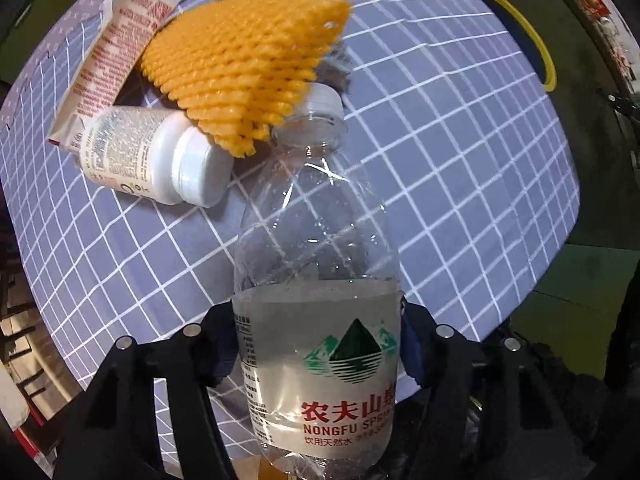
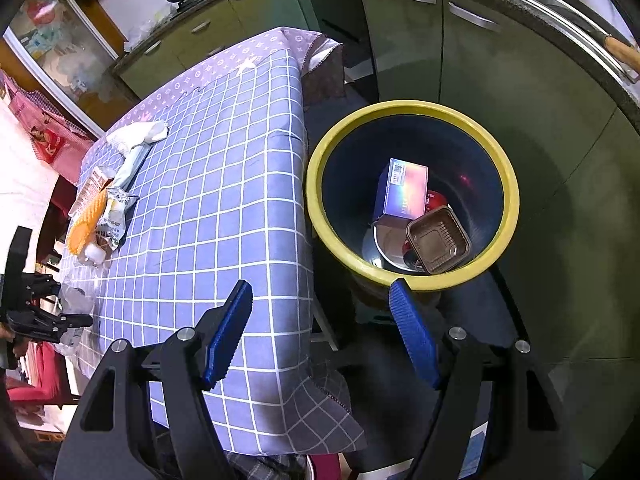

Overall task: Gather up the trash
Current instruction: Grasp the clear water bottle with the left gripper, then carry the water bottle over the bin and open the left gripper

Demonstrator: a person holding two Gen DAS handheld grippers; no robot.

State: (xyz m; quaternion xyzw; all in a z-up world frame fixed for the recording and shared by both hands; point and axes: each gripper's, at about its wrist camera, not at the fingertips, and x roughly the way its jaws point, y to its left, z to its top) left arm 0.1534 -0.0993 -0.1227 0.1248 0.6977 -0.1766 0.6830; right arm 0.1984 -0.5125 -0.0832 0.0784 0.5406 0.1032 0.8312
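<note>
Clear water bottle clamped upright, seemingly capless, in left hand-held gripper; right hand-held gripper wide, empty.

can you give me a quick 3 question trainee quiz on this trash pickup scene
1. True or false: the left gripper is shut on the water bottle.
2. Which item lies in the yellow-rimmed bin? A) orange foam net B) brown plastic tray C) white pill bottle
3. Fill in: the right gripper is ____ and holds nothing.

Key:
1. True.
2. B: the brown plastic tray lies in the bin; the orange foam net and white pill bottle are on the table.
3. Open.
</note>
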